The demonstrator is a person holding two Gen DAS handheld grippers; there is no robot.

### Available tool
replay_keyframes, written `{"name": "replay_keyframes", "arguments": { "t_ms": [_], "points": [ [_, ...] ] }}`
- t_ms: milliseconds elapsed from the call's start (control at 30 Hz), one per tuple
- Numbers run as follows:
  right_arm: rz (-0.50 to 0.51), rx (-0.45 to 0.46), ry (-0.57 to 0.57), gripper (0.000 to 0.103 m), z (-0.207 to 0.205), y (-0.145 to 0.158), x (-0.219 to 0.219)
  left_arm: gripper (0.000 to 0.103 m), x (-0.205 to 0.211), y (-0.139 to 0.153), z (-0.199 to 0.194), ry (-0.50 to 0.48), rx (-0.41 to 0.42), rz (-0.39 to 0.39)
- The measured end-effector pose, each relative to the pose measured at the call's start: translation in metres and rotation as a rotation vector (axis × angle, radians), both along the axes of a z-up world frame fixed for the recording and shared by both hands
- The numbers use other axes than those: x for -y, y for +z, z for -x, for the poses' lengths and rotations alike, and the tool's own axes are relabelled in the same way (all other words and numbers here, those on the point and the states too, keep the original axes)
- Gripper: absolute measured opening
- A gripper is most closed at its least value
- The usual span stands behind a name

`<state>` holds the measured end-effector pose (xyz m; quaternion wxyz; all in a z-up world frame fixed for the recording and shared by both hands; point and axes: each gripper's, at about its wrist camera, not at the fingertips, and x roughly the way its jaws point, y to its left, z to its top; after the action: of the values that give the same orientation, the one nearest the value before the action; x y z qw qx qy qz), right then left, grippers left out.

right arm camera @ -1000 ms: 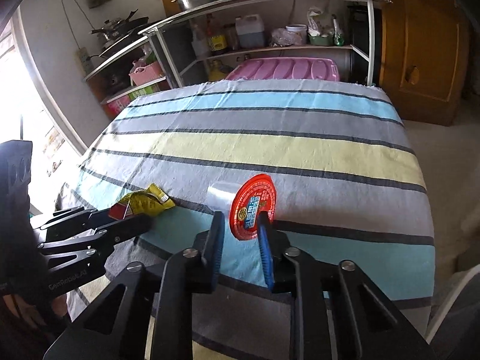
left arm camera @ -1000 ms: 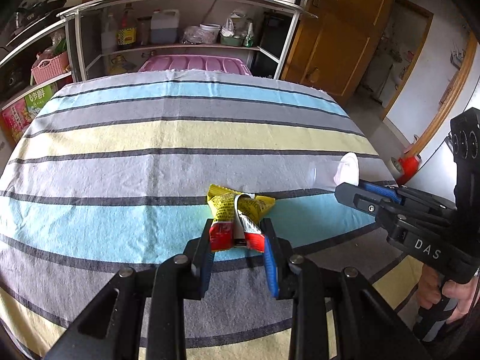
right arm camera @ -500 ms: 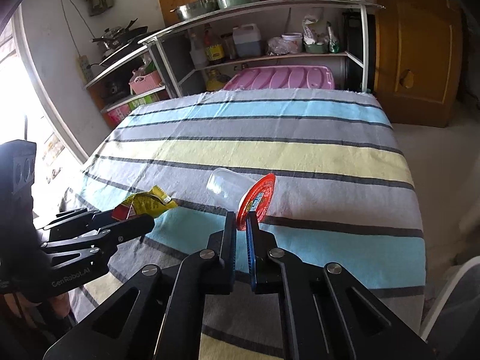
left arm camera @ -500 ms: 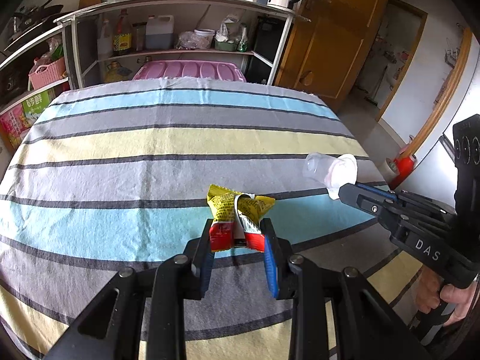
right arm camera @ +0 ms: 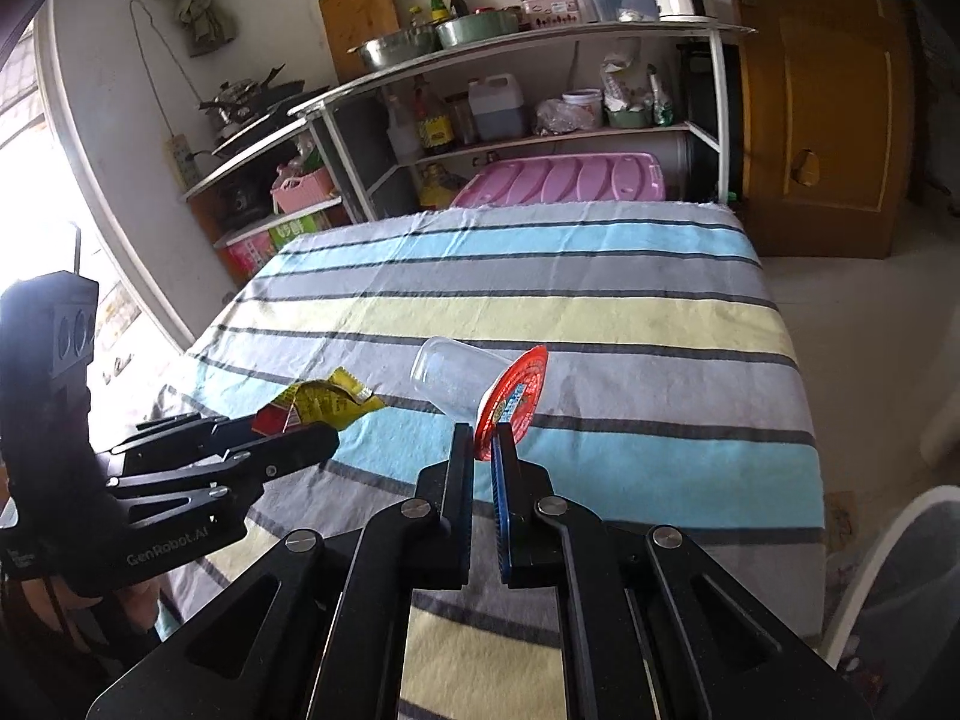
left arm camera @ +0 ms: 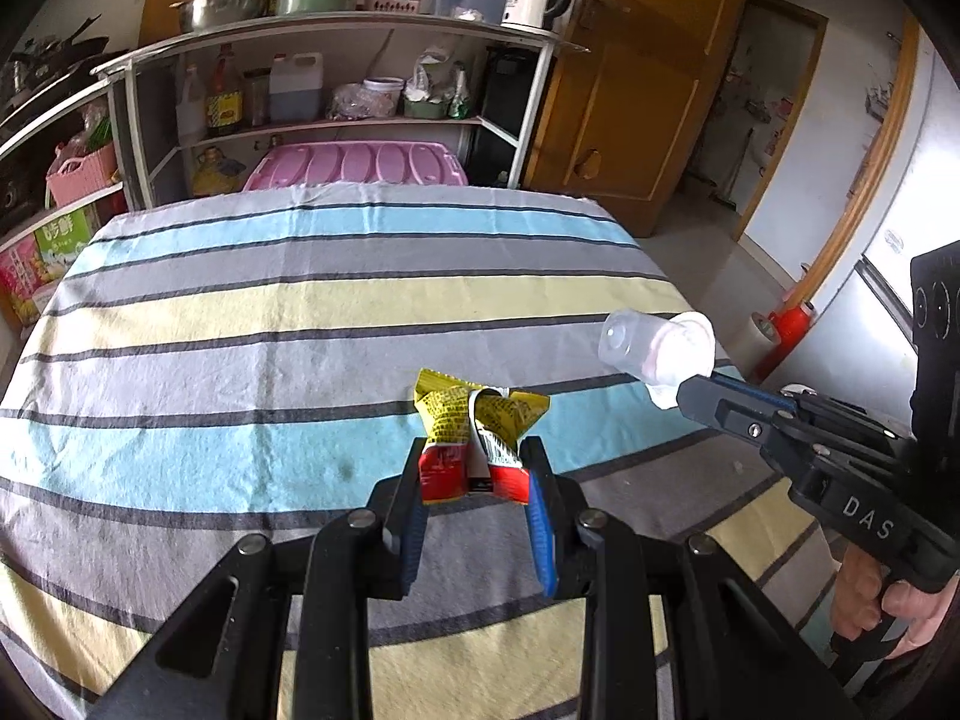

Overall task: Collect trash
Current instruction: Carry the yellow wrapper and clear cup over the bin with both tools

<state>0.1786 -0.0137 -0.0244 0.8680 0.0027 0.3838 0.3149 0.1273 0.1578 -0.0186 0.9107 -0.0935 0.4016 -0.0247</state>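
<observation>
Left gripper (left arm camera: 474,474) clamps a yellow-and-red snack wrapper (left arm camera: 474,432); right gripper (right arm camera: 483,450) pinches the red foil lid (right arm camera: 515,399) of a clear plastic cup (right arm camera: 453,381) — both clear of the striped tablecloth (right arm camera: 540,312).

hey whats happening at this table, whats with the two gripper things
A person is clearing trash off a striped tablecloth with a handheld gripper in each hand. The left gripper is shut on a crumpled yellow and red wrapper. The right gripper is shut on the red foil lid of a clear plastic cup, which hangs tipped on its side. Both pieces are held up off the cloth. No bin is in view.
</observation>
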Motion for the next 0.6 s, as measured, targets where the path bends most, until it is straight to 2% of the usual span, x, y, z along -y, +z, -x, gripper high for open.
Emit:
{"name": "replay_keyframes", "arguments": {
  "t_ms": [367,600],
  "points": [
    [-0.011,0.079,-0.1,0.006,0.032,0.031,0.051,0.03,0.051,0.024,0.006,-0.101,0.055,-0.028],
    [-0.027,0.121,-0.186,0.006,0.052,0.049,0.099,0.03,0.101,0.041,0.01,-0.209,0.097,-0.042]
  ]
}}
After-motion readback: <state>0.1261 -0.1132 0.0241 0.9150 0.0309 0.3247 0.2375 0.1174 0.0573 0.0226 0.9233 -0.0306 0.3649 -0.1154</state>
